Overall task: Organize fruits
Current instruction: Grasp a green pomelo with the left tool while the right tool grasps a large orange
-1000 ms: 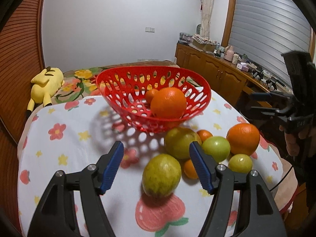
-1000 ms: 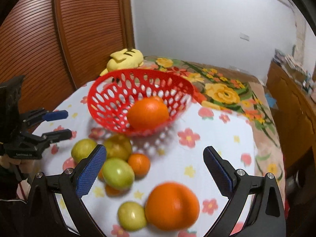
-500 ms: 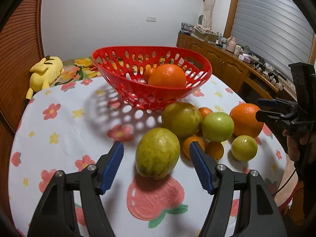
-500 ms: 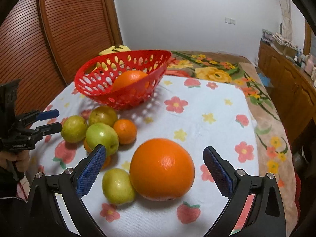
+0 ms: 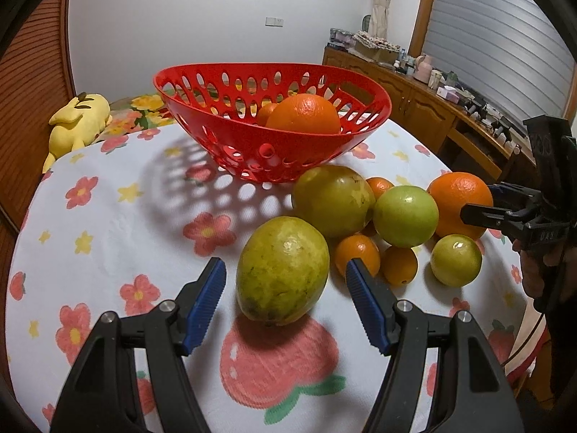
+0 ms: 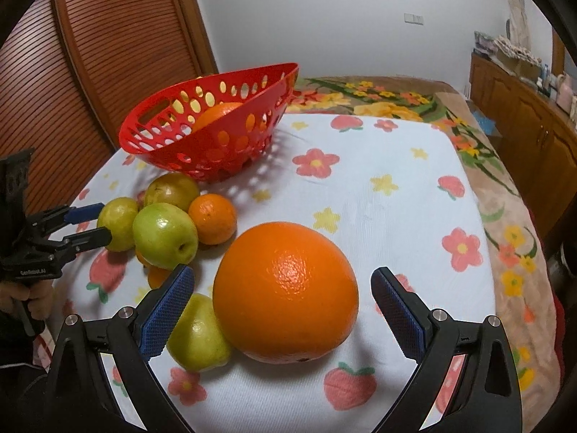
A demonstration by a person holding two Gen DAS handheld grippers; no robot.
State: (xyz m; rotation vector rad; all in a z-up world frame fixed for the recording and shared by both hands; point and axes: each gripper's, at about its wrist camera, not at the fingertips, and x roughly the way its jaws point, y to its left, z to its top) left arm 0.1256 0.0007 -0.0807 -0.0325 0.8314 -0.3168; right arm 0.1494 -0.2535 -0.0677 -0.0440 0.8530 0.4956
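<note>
Left wrist: left gripper [image 5: 285,281] spread round mottled oval mango [image 5: 283,270]; right gripper [image 6: 283,288] spread, dimpled orange [image 6: 286,292].

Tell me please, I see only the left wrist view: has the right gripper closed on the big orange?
Observer: No. The right gripper is open; the big orange sits between its pads, with a gap on each side.
Operator: Is something near the pads?
Observer: Yes, a small green fruit touches the orange, close beside the pad on the picture's left.
Operator: Does the basket have a handle?
Observer: The red basket has a slot in its wall on that side.
</note>
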